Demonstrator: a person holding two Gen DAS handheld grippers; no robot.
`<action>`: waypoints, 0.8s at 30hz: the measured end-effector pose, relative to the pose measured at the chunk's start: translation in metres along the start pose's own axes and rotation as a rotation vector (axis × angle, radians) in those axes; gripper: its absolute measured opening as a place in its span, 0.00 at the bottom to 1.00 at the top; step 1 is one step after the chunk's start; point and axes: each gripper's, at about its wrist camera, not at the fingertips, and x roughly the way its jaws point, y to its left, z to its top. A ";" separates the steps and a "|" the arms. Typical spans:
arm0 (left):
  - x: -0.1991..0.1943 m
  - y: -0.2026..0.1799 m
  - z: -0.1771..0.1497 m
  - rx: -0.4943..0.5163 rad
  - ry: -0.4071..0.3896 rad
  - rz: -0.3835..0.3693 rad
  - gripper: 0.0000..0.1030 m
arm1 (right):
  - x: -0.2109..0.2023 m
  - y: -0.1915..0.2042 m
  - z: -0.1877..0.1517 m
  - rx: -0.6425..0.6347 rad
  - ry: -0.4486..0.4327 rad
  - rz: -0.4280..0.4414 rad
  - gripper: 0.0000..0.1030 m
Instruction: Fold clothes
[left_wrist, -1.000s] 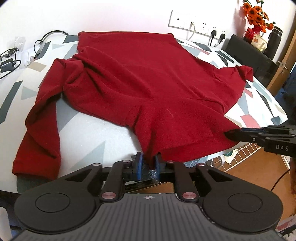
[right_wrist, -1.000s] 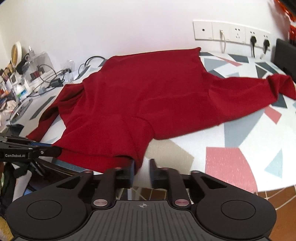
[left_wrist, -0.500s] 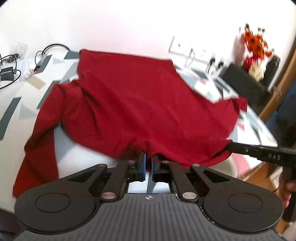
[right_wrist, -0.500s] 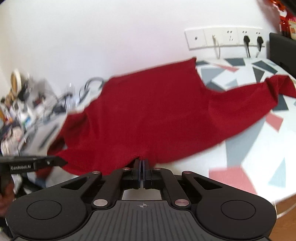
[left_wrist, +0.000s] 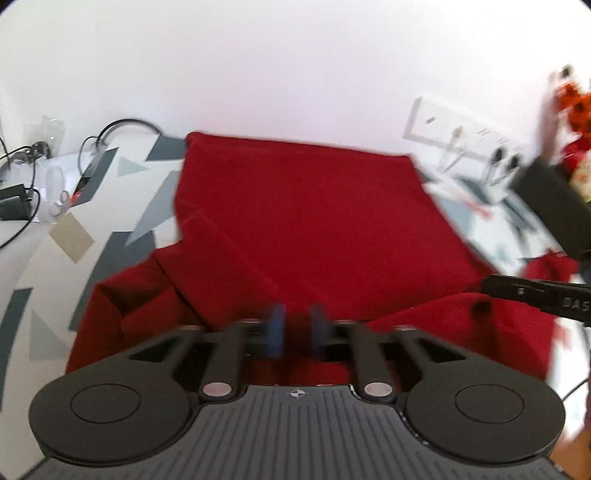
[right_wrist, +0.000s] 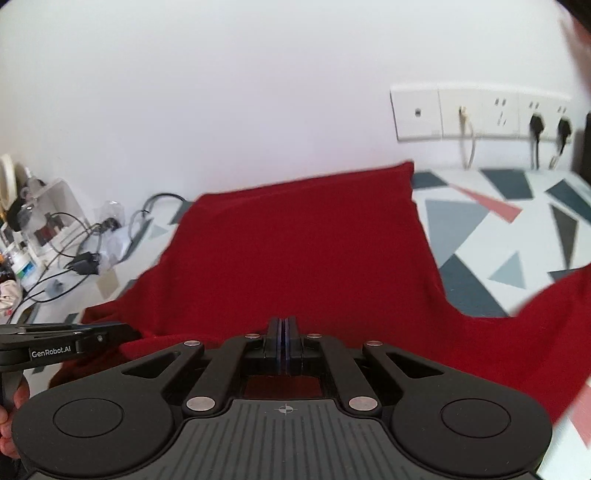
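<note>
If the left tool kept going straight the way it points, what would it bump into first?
Most likely the dark red knitted garment spread on the patterned table just ahead of the left tool, whose jaws are opening; blur makes depth uncertain.

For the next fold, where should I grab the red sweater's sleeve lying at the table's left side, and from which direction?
Probably take the dark red knit sweater by its left sleeve, low near the cuff end. It lies as a thin flat band with bare patterned tabletop beside its outer edge, so come in from that left side, slipping one finger of the left hand-held gripper, now opening, under the edge.
</note>
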 end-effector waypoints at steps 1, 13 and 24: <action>0.008 0.002 0.005 -0.007 0.013 0.024 0.75 | 0.012 -0.006 0.002 0.017 0.026 -0.002 0.02; -0.035 0.038 -0.018 0.003 0.094 -0.014 0.76 | 0.001 -0.042 0.001 0.131 0.093 0.013 0.44; -0.055 0.097 -0.047 -0.075 -0.009 0.300 0.96 | -0.004 -0.043 -0.034 0.164 0.124 -0.165 0.48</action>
